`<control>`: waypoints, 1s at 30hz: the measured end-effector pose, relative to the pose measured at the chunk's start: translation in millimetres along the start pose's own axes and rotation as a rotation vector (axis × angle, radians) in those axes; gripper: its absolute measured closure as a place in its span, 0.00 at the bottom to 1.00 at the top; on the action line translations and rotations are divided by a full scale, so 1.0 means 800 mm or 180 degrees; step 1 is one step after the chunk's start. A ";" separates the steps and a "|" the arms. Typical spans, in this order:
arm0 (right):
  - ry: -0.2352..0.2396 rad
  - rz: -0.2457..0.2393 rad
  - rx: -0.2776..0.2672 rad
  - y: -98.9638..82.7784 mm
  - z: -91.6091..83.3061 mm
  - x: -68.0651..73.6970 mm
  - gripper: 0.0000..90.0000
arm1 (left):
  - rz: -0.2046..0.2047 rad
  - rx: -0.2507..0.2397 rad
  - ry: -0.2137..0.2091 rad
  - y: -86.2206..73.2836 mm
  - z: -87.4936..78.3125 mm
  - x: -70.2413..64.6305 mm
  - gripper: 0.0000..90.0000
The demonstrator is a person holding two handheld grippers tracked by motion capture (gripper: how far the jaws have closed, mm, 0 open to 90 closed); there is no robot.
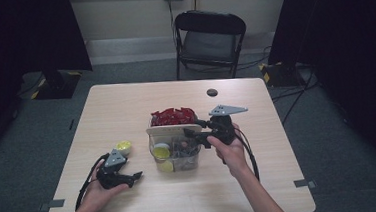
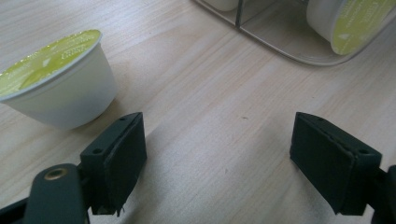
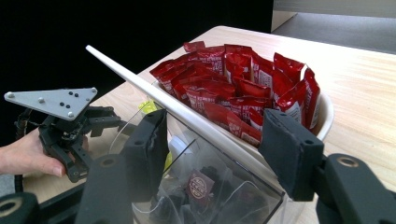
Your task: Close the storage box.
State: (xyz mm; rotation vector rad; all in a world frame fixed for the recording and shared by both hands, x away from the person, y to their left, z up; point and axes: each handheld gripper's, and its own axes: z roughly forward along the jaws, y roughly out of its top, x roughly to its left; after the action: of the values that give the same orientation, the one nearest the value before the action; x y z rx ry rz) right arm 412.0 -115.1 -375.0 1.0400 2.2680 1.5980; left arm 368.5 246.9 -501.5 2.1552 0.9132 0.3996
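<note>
A clear compartment box (image 1: 195, 159) stands mid-table, its pale lid (image 1: 170, 129) tilted up. My right gripper (image 1: 192, 132) reaches in from the right and is shut on the lid (image 3: 140, 81), which runs slantwise between its pads. Behind the lid, red sachets (image 3: 243, 88) fill a white tub. Dark sachets (image 3: 198, 184) and white pods (image 2: 348, 23) lie inside the box. My left gripper (image 1: 133, 176) rests low on the table at the front left, open with bare wood between its jaws (image 2: 217, 154). A white pod with a yellow-green foil top (image 2: 60, 79) sits just beyond its left jaw, untouched.
The wooden table (image 1: 126, 105) has a small dark round hole (image 1: 212, 92) toward its back right. A black folding chair (image 1: 210, 39) stands behind the table. Black curtains hang at both sides. Cables trail from both grippers toward the person.
</note>
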 end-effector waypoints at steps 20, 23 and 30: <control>-0.0099 -0.0092 0.0030 -0.014 -0.014 0.016 0.36 | 0.0007 -0.0003 -0.0002 0.000 0.000 0.000 0.20; -0.0116 -0.0078 0.0022 -0.017 -0.016 0.016 0.33 | 0.0010 0.0004 -0.0003 0.000 0.000 0.000 0.20; -0.0180 0.0046 0.0121 -0.025 -0.014 0.012 0.20 | 0.0006 -0.0004 0.0000 0.000 0.000 0.000 0.20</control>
State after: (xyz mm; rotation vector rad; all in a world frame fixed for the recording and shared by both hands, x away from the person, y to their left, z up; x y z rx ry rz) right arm 390.3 -121.1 -386.2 1.0990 2.2671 1.5167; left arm 368.8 246.9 -501.6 2.1549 0.9107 0.4008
